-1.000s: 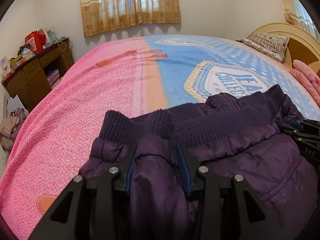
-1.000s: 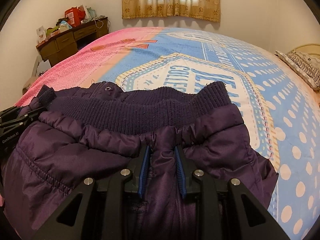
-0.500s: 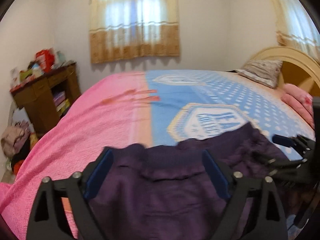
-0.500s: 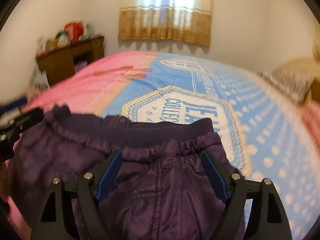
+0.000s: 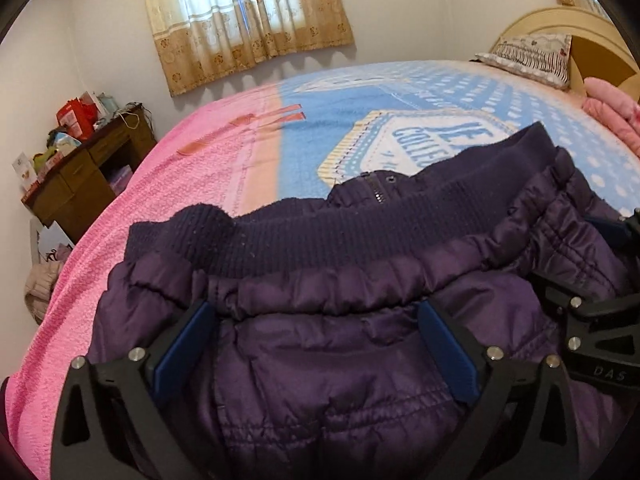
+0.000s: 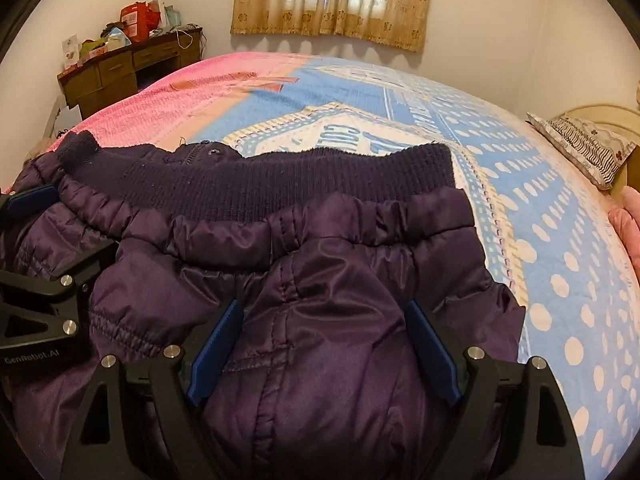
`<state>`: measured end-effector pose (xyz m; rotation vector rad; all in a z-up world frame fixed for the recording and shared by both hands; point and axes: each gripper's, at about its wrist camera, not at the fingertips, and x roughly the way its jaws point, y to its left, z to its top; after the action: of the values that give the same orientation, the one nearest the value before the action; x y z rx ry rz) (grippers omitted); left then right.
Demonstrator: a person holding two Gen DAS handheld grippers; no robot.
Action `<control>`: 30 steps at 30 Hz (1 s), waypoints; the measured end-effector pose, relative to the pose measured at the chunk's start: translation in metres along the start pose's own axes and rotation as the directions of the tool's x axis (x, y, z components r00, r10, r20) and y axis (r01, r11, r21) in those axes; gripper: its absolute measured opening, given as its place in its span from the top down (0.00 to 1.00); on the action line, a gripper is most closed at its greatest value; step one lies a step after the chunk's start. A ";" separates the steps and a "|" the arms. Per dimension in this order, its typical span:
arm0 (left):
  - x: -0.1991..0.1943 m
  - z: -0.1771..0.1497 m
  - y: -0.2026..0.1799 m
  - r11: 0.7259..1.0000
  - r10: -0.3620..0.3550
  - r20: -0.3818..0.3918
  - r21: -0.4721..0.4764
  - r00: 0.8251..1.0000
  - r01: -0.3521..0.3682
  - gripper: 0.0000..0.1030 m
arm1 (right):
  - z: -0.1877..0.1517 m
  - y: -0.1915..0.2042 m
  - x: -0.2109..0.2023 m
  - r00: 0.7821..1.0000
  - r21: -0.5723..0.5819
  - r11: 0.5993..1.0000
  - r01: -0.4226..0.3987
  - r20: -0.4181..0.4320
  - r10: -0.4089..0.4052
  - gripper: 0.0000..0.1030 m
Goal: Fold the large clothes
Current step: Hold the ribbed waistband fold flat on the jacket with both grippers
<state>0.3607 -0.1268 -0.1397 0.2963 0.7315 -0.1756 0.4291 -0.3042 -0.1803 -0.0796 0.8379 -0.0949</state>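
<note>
A dark purple padded jacket (image 5: 340, 320) lies folded on the bed, its ribbed knit hem (image 5: 360, 232) turned toward the far side. It fills the near part of the right wrist view (image 6: 320, 288) too. My left gripper (image 5: 316, 340) is open, its blue pads spread over the jacket's left part without pinching it. My right gripper (image 6: 324, 340) is open the same way over the jacket's right part. Each gripper shows at the edge of the other's view.
The bed has a pink and blue blanket (image 5: 200, 168) with a white crest print (image 6: 340, 136). A wooden desk (image 5: 80, 176) with clutter stands at the left wall. A striped pillow (image 6: 584, 148) and pink bedding (image 5: 612, 116) lie by the headboard. Curtains (image 5: 248, 16) hang on the far wall.
Both grippers were shut on folds of the jacket a second ago. They have opened and let the jacket go, and it now rests on the bed.
</note>
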 end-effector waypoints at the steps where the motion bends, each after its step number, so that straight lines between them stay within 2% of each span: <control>1: 0.000 0.000 0.000 1.000 0.003 0.000 0.000 1.000 -0.003 0.00 | -0.001 0.000 0.000 1.000 -0.002 1.000 0.003 0.000 -0.003 0.18; 12: 0.003 -0.004 -0.008 0.999 0.039 -0.013 0.017 0.999 -0.039 0.00 | 0.002 0.002 0.005 1.000 0.002 1.000 0.014 -0.008 -0.014 0.17; 30: 0.003 -0.004 -0.012 0.999 0.045 -0.011 0.013 0.999 -0.045 0.00 | 0.004 0.004 0.007 1.000 0.004 1.000 0.023 -0.009 -0.023 0.16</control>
<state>0.3572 -0.1367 -0.1472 0.3259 0.7340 -0.1357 0.4365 -0.3006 -0.1835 -0.0848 0.8460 -0.1190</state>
